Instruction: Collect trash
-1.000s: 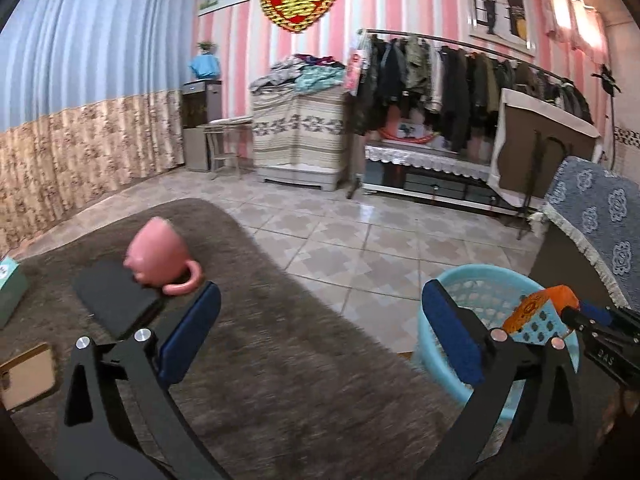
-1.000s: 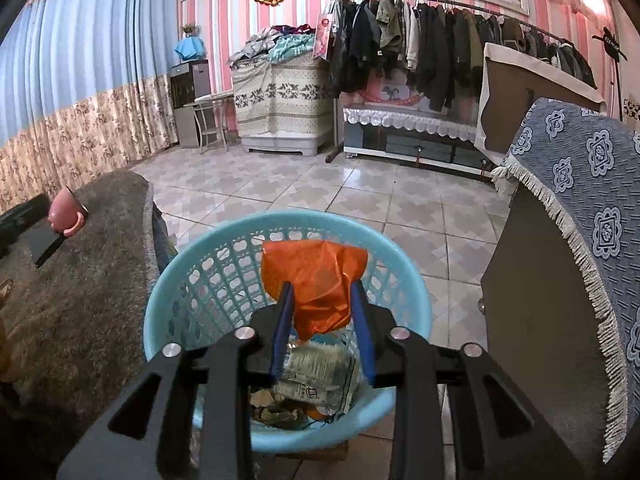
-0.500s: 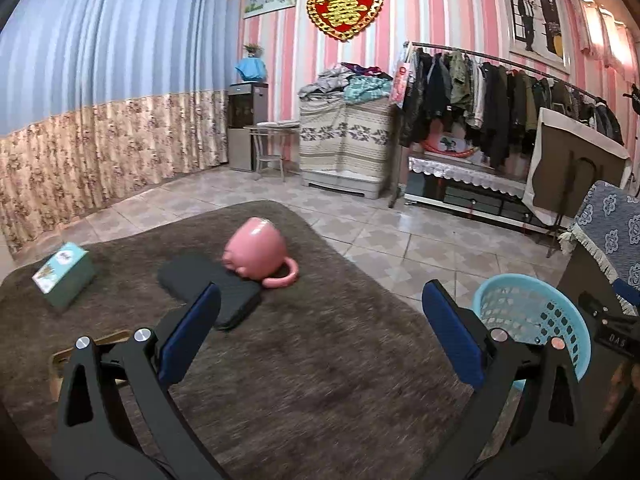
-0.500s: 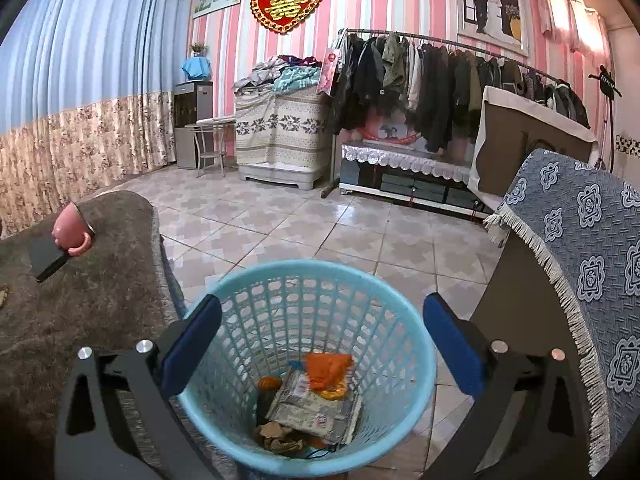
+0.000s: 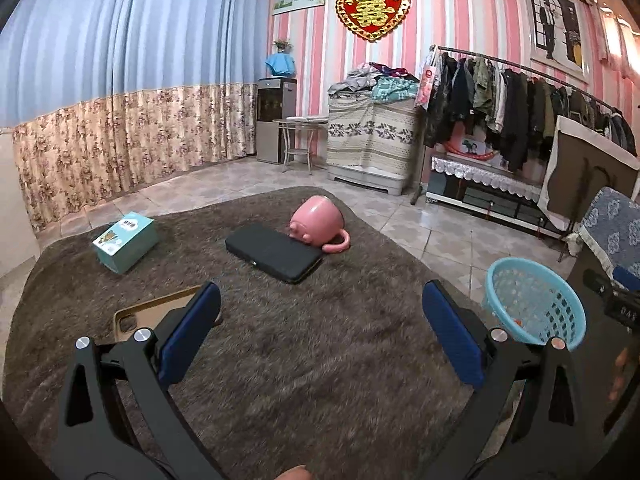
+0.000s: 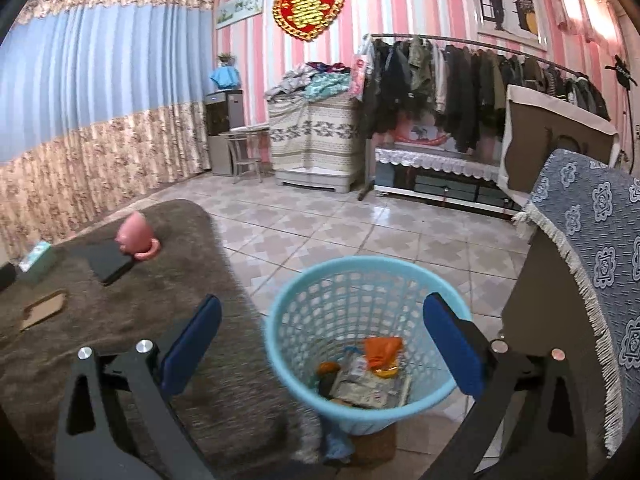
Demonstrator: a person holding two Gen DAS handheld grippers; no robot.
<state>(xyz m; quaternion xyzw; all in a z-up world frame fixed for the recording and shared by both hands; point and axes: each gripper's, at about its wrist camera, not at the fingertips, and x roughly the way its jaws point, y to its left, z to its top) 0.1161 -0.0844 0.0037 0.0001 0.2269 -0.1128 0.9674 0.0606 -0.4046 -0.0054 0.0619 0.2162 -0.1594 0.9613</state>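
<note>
The right hand-held gripper [image 6: 322, 340] is held with its jaws spread fully wide and nothing between the pads; it hangs above and slightly short of the light-blue laundry-style trash basket [image 6: 280, 344]. The orange wrapper [image 6: 382, 350] lies inside the basket on top of flattened packets, well below the rim. The left hand-held gripper [image 5: 320, 334] is likewise wide open and empty, aimed over the brown shaggy surface [image 5: 320, 360].

Risks from this position: no loose trash is evident on the surface. Only a tipped pink mug [image 5: 320, 222], a black flat case [image 5: 276, 252] touching it, a teal box [image 5: 126, 242] and a tan phone case [image 5: 156, 312] partly hidden behind the left finger are seen. Any of these may be mistaken for trash and discarded. The mug, lying on its side, is judged liable to roll if nudged. The basket stands just beside the surface edge and may be tipped by a careless sweep of either tool.

Compared with one second earlier, the orange wrapper is no longer pinched between the right pads but rests in the basket, and the jaws have gone from nearly closed to wide. The left view has swung from the basket toward the surface, so the teal box is now fully shown.
</note>
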